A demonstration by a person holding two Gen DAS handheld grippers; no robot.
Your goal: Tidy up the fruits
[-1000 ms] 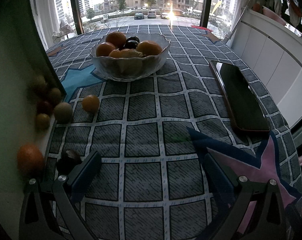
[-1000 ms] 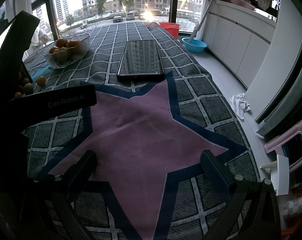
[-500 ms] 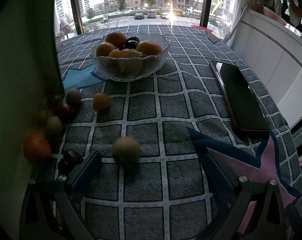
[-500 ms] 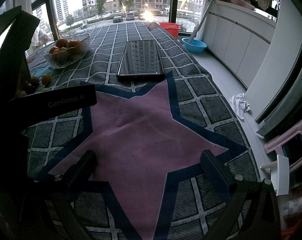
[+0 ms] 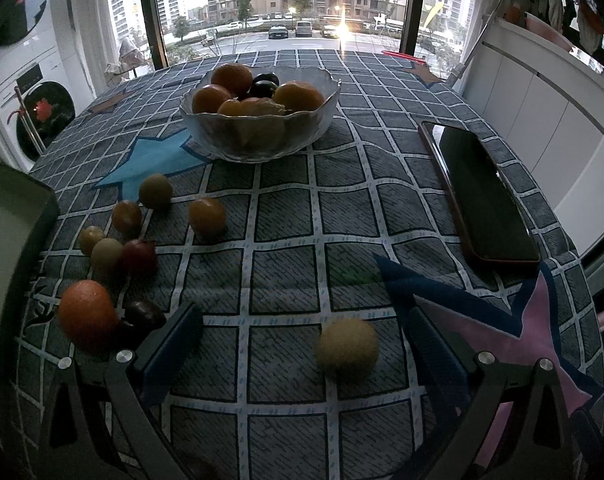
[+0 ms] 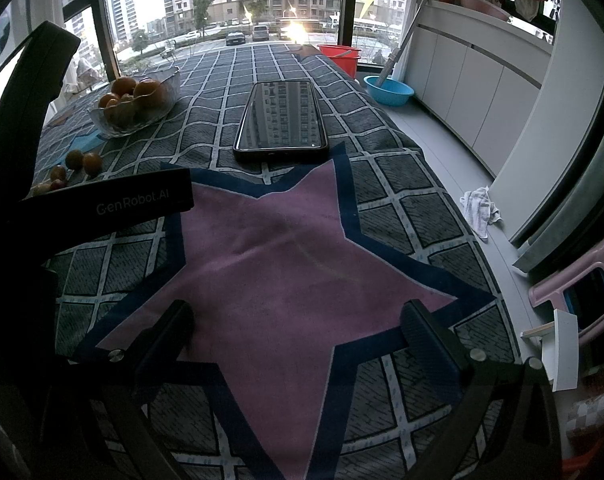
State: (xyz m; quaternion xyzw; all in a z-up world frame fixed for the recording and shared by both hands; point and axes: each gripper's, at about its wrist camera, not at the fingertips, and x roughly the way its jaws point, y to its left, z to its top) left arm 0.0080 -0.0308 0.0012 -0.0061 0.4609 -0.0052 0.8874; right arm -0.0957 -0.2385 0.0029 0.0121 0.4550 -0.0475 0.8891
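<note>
A glass bowl [image 5: 222, 142] heaped with oranges and dark plums stands at the back of the checked tablecloth; the right wrist view shows the bowl [image 6: 158, 114] at far left. Several small fruits lie loose at the left: an orange [image 5: 86, 315], a dark plum [image 5: 144, 314], a red fruit [image 5: 140, 255], a yellow-orange fruit [image 5: 207, 216]. A pale round fruit [image 5: 347, 347] rests between the fingers of my left gripper [image 5: 302, 344], which is open and not touching it. My right gripper [image 6: 298, 328] is open over the pink star, holding nothing.
A dark phone [image 5: 481, 196] lies at the right of the bowl, also the phone [image 6: 282, 116] ahead of the right gripper. A pale flat object [image 5: 10, 248] rises at the left edge. Beyond the table's right edge are white cabinets, a blue basin [image 6: 387, 90] and a red bucket [image 6: 339, 56].
The pale object at the left has lifted away, and the fruits have spilled onto the cloth. The pale round fruit has rolled right and nearer, in between my left gripper's fingers. The right gripper has not moved.
</note>
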